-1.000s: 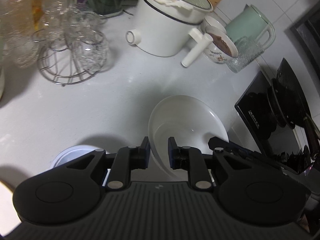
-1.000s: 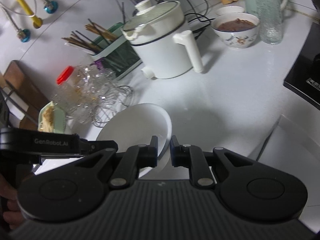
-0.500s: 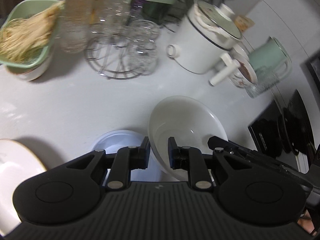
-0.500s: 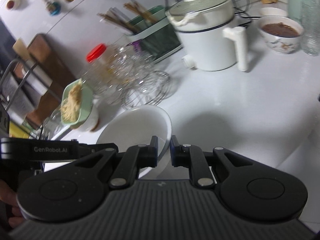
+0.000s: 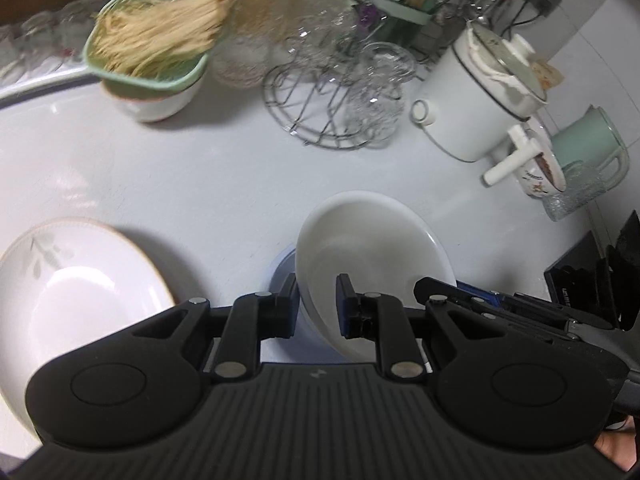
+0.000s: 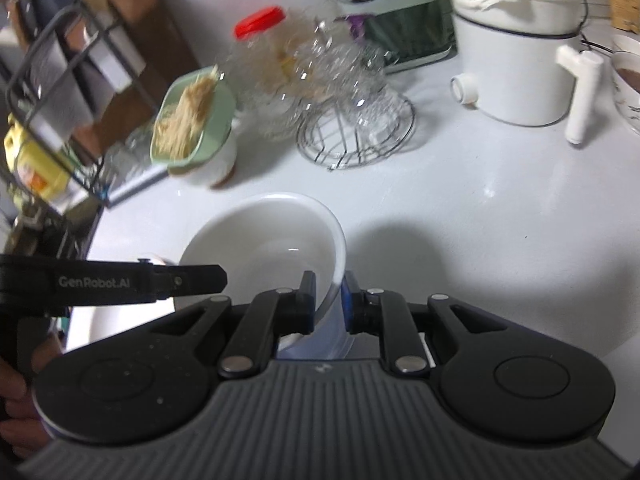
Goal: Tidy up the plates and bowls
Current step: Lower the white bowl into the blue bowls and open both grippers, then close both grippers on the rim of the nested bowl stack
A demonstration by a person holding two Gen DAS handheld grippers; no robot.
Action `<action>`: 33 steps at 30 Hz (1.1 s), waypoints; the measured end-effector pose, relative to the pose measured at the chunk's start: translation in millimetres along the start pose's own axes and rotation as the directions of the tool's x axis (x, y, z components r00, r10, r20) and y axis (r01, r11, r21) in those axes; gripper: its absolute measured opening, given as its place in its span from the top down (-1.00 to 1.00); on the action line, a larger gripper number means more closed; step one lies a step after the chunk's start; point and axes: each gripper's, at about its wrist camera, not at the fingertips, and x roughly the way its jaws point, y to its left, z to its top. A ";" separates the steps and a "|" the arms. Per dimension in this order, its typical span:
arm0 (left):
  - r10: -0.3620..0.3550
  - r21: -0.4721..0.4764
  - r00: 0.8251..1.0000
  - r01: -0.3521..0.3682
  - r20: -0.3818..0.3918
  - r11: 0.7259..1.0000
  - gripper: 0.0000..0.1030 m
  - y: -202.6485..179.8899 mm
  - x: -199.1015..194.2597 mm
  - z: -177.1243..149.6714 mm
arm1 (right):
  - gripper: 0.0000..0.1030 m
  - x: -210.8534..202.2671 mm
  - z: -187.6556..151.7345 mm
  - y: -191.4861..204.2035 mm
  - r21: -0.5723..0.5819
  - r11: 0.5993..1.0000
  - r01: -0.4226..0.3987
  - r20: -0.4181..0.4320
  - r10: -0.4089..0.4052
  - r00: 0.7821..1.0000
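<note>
Two claws grip one white bowl point(image 5: 372, 256) by opposite sides of its rim. Seen from the left wrist, the left claw point(image 5: 318, 306) is closed down on the bowl's near-left rim, one finger inside and one outside. Seen from the right wrist, the right claw point(image 6: 330, 300) is pinched on the bowl's right rim in the same way. The bowl sits tilted over a pale blue dish point(image 5: 280, 272) on the white worktop point(image 5: 200, 168). Left of it lies a white plate point(image 5: 76, 292) with a leaf pattern. Farther back stand a green noodle dish point(image 5: 156, 44), a wire glass rack point(image 5: 324, 116) and a white electric pot point(image 5: 476, 108).
</note>
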 end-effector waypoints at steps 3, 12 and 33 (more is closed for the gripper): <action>0.006 -0.020 1.000 -0.006 -0.014 1.000 0.59 6.4 4.8 -6.4 | 0.67 6.7 -5.6 1.9 -0.012 1.000 0.002 -0.025 -0.002 1.000; 0.035 -0.043 0.998 -0.037 -0.043 0.998 0.57 11.0 15.1 -15.0 | 0.66 14.4 -17.8 -0.5 -0.001 1.000 0.003 -0.050 -0.003 0.999; 0.064 -0.054 0.997 -0.065 -0.032 0.996 0.07 21.8 10.7 -14.3 | -0.09 27.6 -11.2 -20.7 0.102 0.995 -0.006 -0.024 0.009 1.000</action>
